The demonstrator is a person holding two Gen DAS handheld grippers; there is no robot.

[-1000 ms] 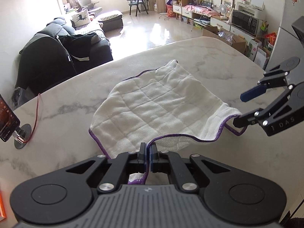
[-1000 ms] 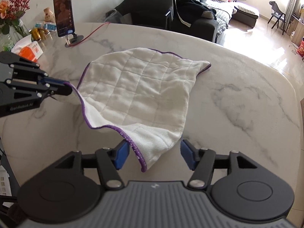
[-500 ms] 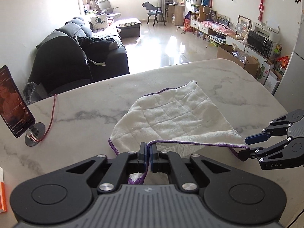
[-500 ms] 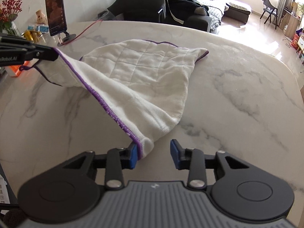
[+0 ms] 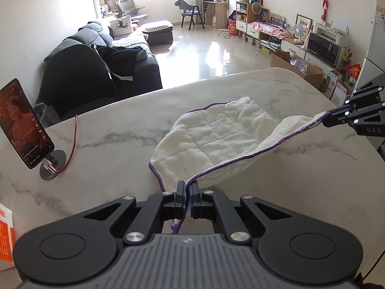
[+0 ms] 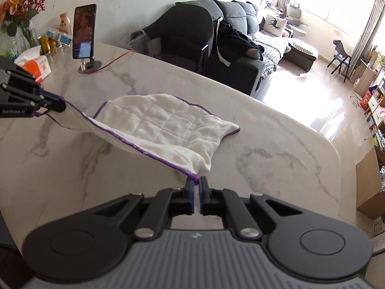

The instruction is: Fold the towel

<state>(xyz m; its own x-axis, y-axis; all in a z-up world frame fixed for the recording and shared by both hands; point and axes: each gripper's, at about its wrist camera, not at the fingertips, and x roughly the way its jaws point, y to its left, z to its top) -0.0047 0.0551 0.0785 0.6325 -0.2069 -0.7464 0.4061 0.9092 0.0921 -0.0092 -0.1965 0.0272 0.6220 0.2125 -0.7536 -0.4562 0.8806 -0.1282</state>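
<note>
Left wrist view shows my left tongs (image 5: 187,190) clenched on one near corner of the towel (image 5: 216,139), the purple hem running straight into the pads. My right tongs (image 6: 198,185) are clenched on the other near corner. Each pair also shows from the other side: the right tongs at the frame's right edge in the left view, and the left tongs at the left edge in the right view, both with purple hem pinched at the tips.

The towel's near edge hangs off the marble table (image 5: 264,204) between my two grips, sagging in the middle, while its far half lies flat on the stone.

To do this fold well, I judge I should keep both corners at one height and draw them apart just enough to take out the sag, then carry them forward together over the far edge. Both corners should land on the far corners at once, hem on hem, before I let go. Uneven hands would skew the fold.

How much cloth sits inside the right tongs is hard to make out; only the very tip of the corner seems caught, so it may slip. The far right corner looks bunched rather than square. The phone (image 5: 21,125) on its stand, with a red cable, is well apart from the towel.
</note>
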